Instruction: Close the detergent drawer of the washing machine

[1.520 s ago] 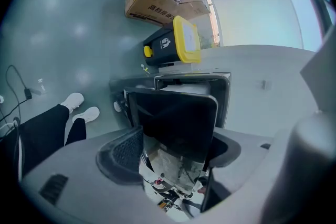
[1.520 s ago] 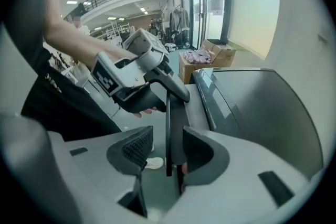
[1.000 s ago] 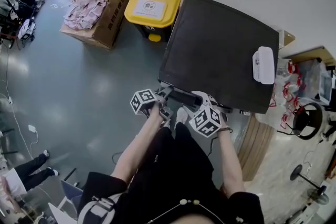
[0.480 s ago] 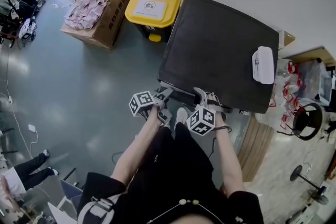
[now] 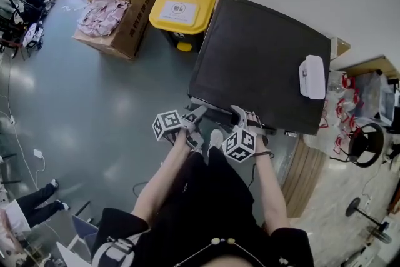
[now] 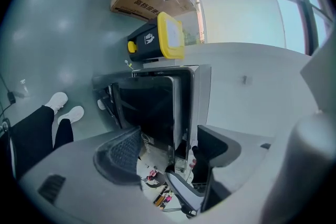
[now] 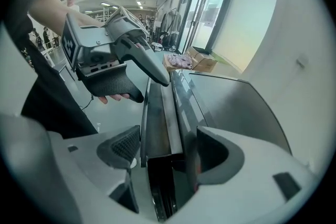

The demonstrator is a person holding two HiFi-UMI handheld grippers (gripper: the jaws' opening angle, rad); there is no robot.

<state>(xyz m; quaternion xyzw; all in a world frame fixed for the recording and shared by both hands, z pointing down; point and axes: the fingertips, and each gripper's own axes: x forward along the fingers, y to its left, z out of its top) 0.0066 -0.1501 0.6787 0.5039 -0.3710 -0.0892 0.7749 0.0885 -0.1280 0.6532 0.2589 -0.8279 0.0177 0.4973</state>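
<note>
Now, washing machine (image 5: 262, 65): dark flat top, seen from above, standing against the wall.
Detergent drawer (image 7: 157, 113): at the washing machine's front edge, toward its left corner; its dark front shows as a long strip along that edge, and how far it stands out cannot be told.
Right gripper (image 7: 167, 150): at the machine's front edge, its 2 jaws spread wide with the drawer's end between them; contact with the pads cannot be told.
Left gripper (image 6: 168, 157): just off the machine's front left corner, beside the drawer's other end; 2 jaws apart, gripping nothing.
White case (image 5: 312, 77): lying on the machine's top, near its right edge.
Yellow-lidded bin (image 5: 181, 9): just beside the machine's left side.
Cardboard box (image 5: 119, 3): beyond the bin, further left of the machine, pink cloth inside.
</note>
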